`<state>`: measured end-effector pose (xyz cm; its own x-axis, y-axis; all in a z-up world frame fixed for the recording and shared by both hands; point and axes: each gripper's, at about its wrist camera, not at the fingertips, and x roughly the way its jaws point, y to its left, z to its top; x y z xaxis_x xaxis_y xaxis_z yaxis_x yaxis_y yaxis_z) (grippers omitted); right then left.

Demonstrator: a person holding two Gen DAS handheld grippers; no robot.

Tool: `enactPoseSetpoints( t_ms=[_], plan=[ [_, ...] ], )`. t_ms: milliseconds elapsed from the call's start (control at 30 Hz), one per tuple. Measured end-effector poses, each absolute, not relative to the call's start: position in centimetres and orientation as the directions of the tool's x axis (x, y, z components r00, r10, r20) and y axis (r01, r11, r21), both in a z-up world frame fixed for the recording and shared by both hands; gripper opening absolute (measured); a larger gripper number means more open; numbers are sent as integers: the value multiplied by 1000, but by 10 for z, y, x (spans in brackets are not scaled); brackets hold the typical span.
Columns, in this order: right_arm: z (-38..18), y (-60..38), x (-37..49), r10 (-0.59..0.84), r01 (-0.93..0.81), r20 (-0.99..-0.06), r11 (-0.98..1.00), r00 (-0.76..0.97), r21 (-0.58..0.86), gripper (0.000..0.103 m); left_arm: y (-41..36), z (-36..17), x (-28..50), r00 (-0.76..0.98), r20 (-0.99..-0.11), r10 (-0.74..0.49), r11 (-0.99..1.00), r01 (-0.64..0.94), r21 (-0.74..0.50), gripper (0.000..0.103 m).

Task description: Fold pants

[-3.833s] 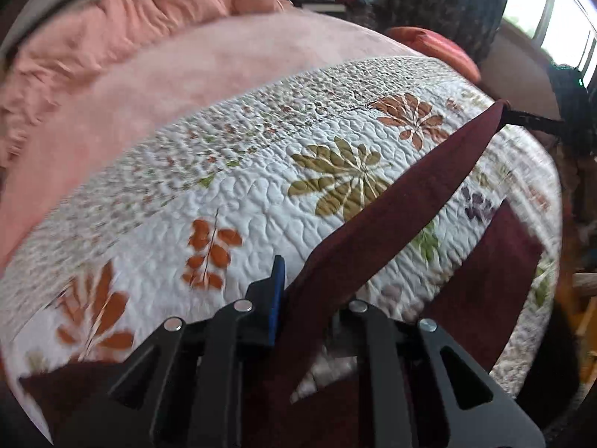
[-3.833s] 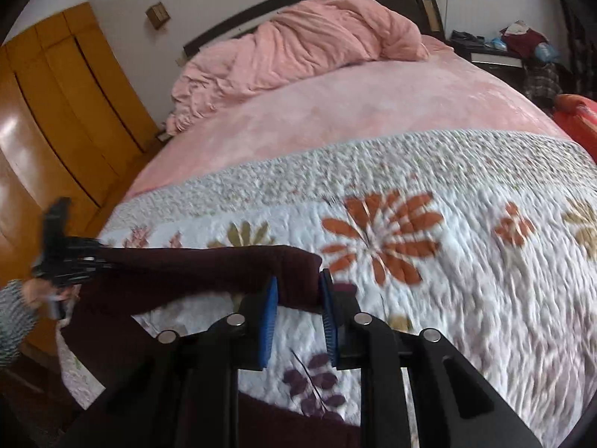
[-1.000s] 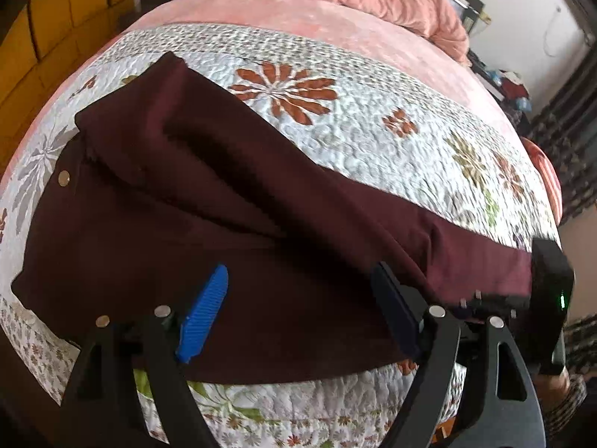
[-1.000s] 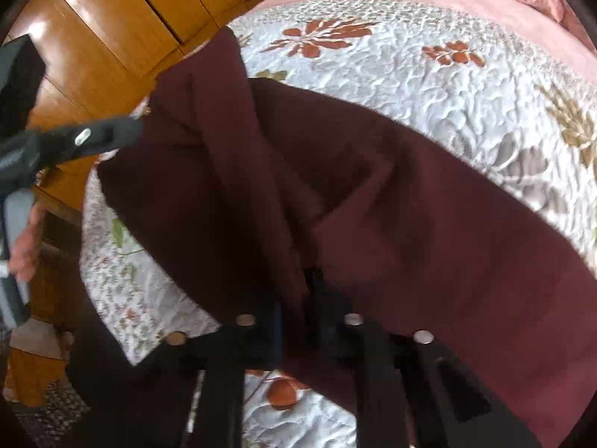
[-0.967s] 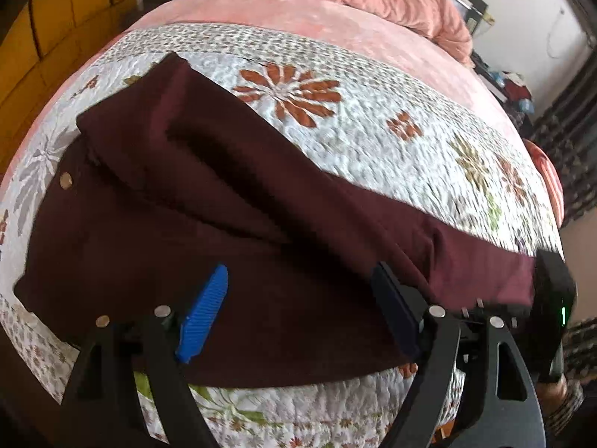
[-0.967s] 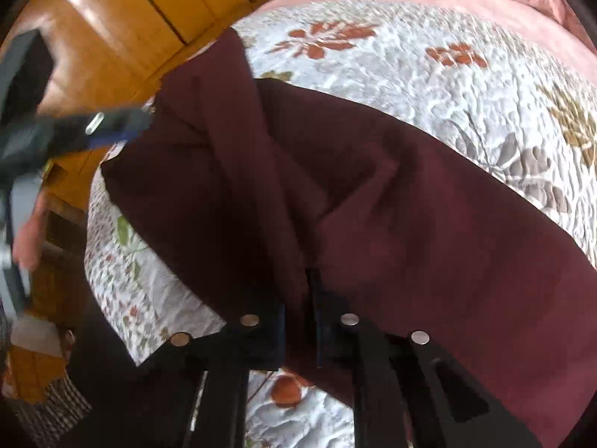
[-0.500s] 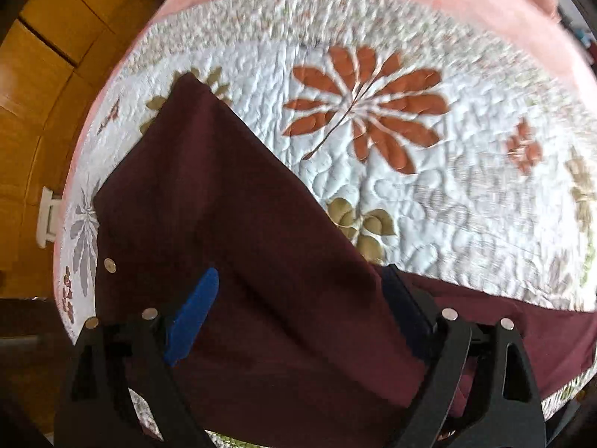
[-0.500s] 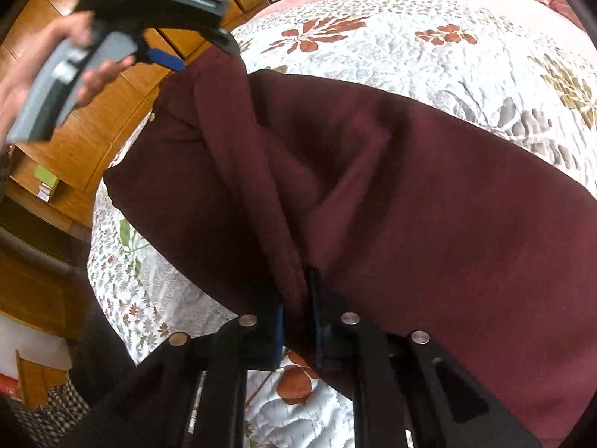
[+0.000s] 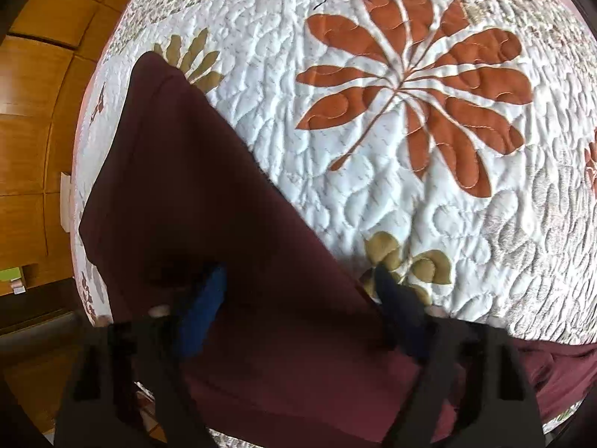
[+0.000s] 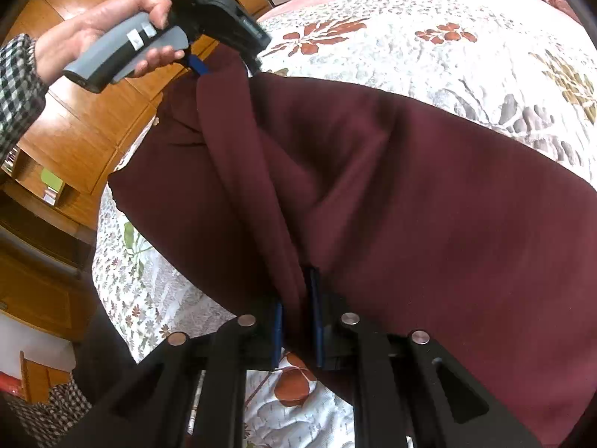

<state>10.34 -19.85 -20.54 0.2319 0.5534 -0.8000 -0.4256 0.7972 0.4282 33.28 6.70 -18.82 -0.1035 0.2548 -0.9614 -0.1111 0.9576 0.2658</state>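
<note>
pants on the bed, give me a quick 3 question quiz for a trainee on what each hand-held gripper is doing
1. True or false: the right hand-held gripper is shut on the pants.
2. The left hand-held gripper is: A) open above the pants, B) shut on the quilt, C) shut on the pants.
3. Fill in: the pants lie on a white quilt with a ____ pattern.

Key:
1. True. A fold of dark red cloth is pinched between its blue pads.
2. A. Its fingers stand wide apart, with the cloth between and below them.
3. Leaf; rust and olive leaves on white quilting.
</note>
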Motion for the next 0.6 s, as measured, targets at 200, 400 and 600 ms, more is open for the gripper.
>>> enactPoseSetpoints(
  t_ms=[200,400,600],
  plan=[
    [-205,-198,104,554,-417,-801,799,228,434,12,91,-161,309,1,-993,115,975,-193,113,17],
    [-204,-199,105,548,-407,-805,804,227,433,12,115,-110,224,275,-960,60,963,-270,-17,14],
    [-201,-201,104,539,-400,-811,811,226,427,11,137,-97,118,461,-886,48,931,-342,-127,14]
  ],
)
